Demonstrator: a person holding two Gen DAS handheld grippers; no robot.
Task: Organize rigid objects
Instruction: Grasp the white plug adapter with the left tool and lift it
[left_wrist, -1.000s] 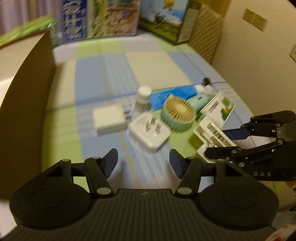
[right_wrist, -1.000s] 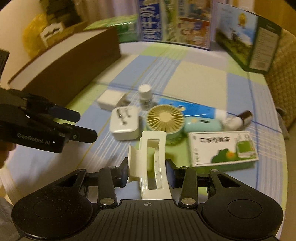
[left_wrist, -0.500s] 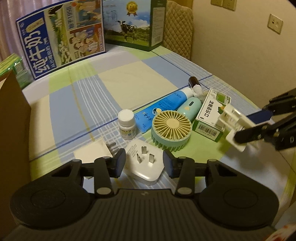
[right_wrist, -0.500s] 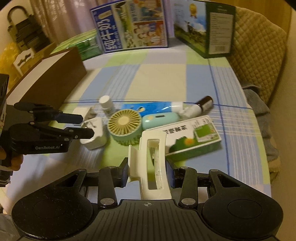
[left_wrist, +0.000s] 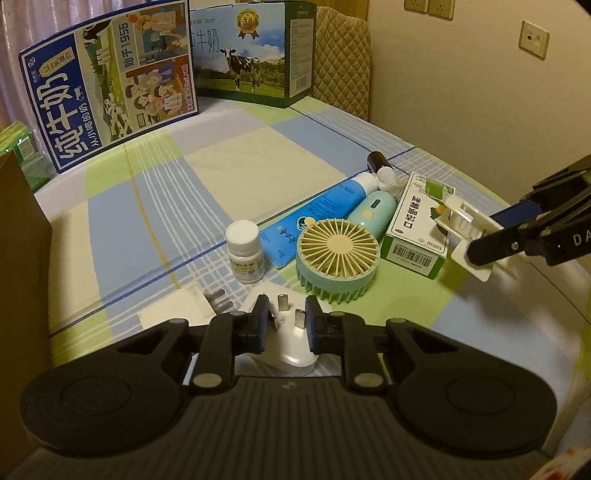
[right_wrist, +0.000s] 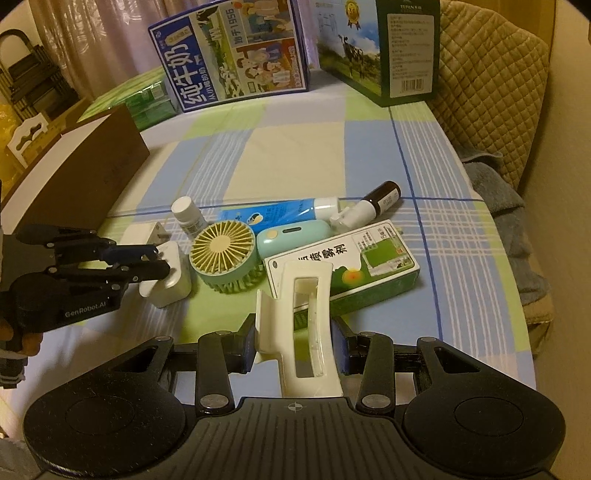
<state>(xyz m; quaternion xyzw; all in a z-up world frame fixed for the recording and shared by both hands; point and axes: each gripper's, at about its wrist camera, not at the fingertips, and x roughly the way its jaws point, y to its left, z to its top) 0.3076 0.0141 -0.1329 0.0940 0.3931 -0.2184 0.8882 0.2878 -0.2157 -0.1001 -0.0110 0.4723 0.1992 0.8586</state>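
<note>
1. The left claw (left_wrist: 283, 325) pinches the prongs of a white plastic plug adapter (left_wrist: 291, 350) lying on the bench (left_wrist: 258, 173), beside a second white charger (left_wrist: 177, 310).
2. The right claw (right_wrist: 295, 343), stamped "DA" on its side, grips a cream plastic hair clip (right_wrist: 306, 325) held above the bench's near edge.
3. Just beyond lie a round teal ribbed fan (left_wrist: 338, 258), a white pill bottle (left_wrist: 243, 251), a blue tube (left_wrist: 321, 214), a teal oval case (left_wrist: 373, 206) and a green-and-white medicine box (left_wrist: 417, 229) bearing a barcode.
4. A checked blue, green and cream cloth covers the bench.
5. At the far edge stand milk cartons (left_wrist: 110, 85), one marked "1956", another picturing a cow.
6. The left claw's body reads "GenRobot.AI".
</note>
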